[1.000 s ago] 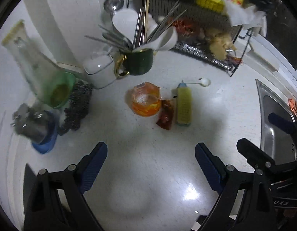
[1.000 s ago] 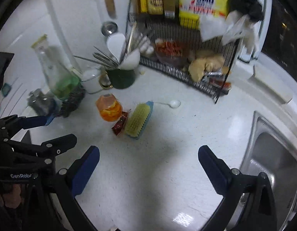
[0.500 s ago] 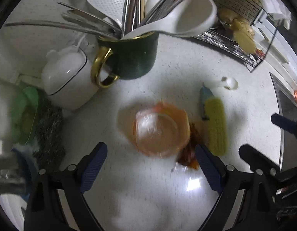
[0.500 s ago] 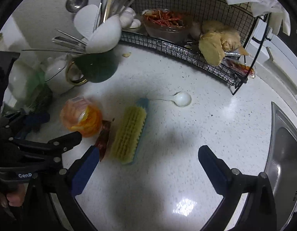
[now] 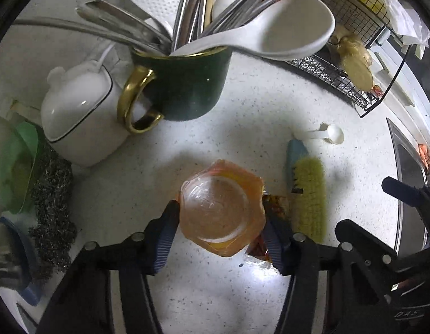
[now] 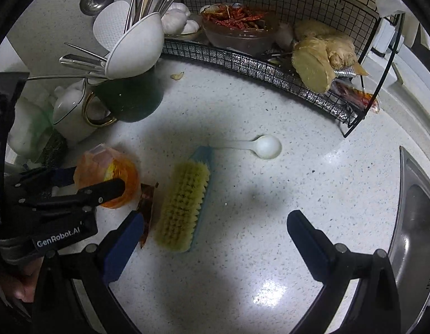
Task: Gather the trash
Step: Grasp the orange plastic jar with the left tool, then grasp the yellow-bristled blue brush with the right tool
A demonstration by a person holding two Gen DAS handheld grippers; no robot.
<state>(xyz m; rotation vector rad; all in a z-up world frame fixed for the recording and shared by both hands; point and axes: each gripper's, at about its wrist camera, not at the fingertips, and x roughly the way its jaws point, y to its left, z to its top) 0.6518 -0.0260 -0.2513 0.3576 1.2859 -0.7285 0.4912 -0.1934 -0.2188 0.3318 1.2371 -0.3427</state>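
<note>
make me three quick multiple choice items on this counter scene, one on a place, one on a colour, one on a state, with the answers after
1. Where does the scrub brush lie?
A. in the sink
B. flat on the counter, beside the red sachet
C. inside the wire rack

2. What colour is the mug that holds the utensils?
A. dark green with a gold handle
B. plain white
C. bright blue

3. How do the left tongs stand to the orange plastic cup?
A. far from it, spread wide
B. shut flat with nothing between them
C. one pad on each side of it, having just been closing

Answers:
1 B, the right wrist view shows it bristles up on the speckled counter, next to the sachet.
2 A, the left wrist view shows the green body and gold handle.
3 C, the blue pads sit against the cup's two sides.
</note>
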